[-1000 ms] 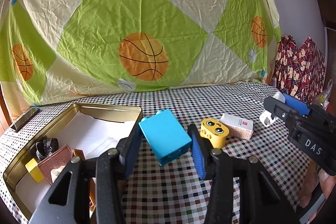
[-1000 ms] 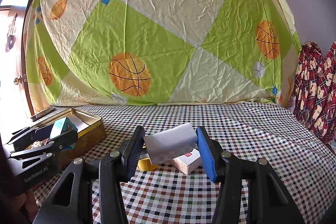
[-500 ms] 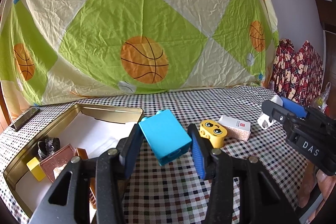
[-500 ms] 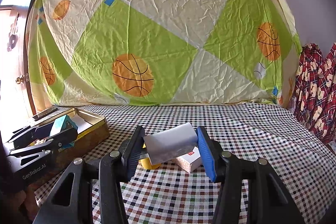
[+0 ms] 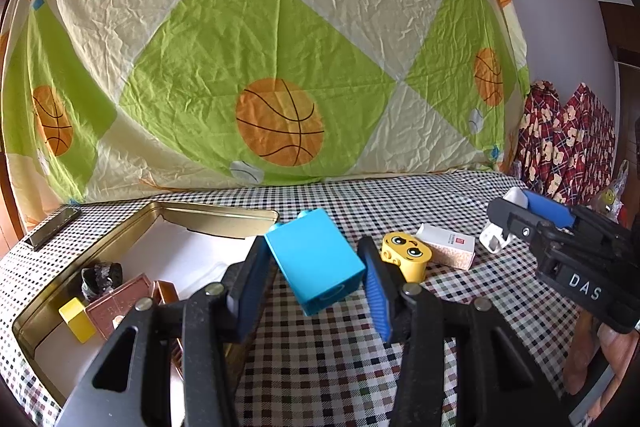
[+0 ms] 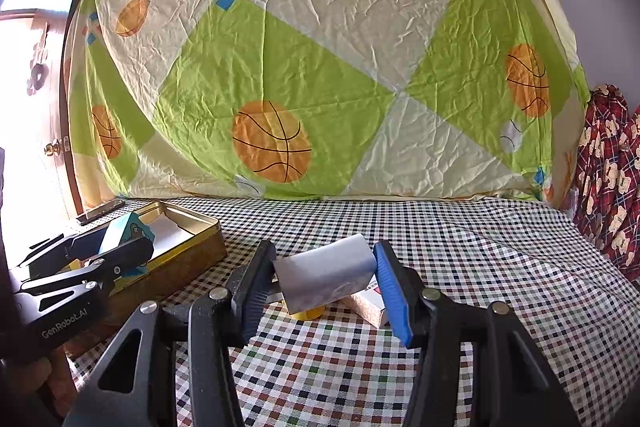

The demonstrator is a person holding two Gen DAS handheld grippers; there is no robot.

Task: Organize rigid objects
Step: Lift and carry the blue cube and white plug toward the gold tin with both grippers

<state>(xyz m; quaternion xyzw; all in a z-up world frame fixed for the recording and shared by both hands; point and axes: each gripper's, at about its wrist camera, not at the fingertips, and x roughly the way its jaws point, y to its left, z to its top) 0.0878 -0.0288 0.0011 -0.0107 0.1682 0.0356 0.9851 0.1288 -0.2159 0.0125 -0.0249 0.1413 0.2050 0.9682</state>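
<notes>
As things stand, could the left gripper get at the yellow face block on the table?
Probably not yet. The left gripper is shut on the blue block, so its jaws are full. The yellow face block lies uncovered on the checked cloth just right of its right finger, beside the small white box.

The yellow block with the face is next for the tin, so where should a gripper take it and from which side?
Take the yellow block across its two long flat sides, coming down from above. It lies loose on the checked cloth, face up. The small white box sits close behind it, so a level approach looks crowded. Both grippers are full now, so one must unload first.
</notes>
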